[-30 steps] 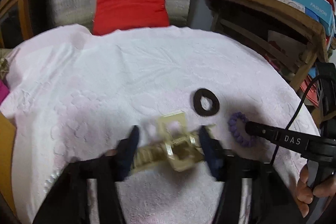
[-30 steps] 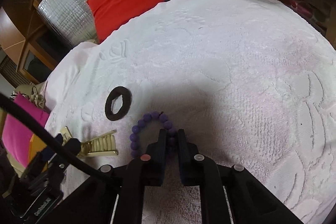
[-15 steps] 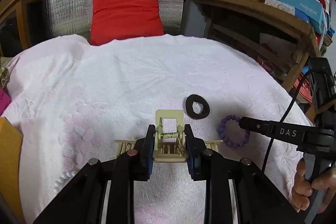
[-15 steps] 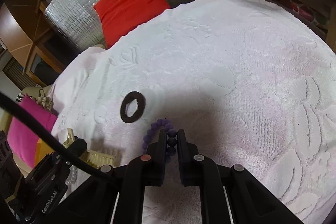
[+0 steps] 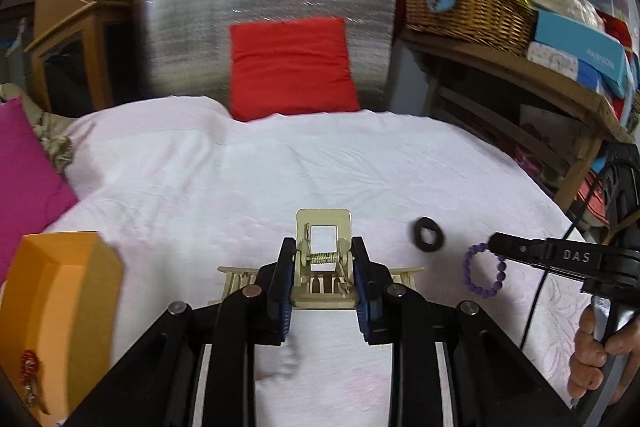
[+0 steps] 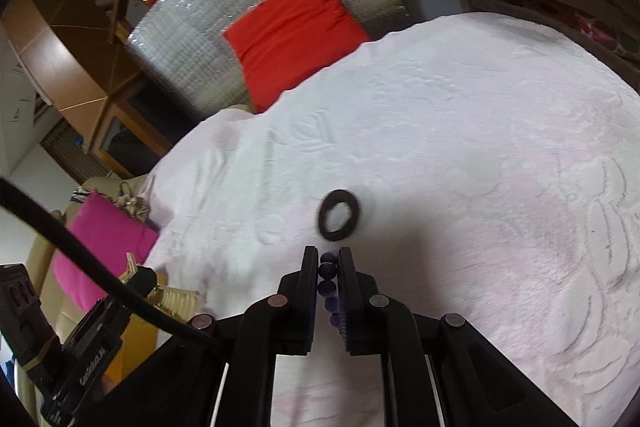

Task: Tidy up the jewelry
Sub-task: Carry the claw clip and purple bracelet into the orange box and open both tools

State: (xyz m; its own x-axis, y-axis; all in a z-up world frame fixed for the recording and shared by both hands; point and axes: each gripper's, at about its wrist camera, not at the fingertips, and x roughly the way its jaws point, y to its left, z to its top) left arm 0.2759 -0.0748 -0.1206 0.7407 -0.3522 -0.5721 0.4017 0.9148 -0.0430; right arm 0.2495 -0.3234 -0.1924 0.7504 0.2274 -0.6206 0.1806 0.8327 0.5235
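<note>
Left wrist only: orange box (image 5: 60,311), seemingly.

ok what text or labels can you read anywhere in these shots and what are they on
"DAS": on the right gripper, along its black finger.
"FASHION": on the teal box on the wooden shelf; faint.
White lettering on the left gripper's black body: too blurred to read.
Print on the dark bags beyond the wicker basket: too small.

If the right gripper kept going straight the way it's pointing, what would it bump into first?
Probably the dark ring lying on the white cover, just past the right gripper, which holds the purple bead bracelet. Depth is hard to judge.
</note>
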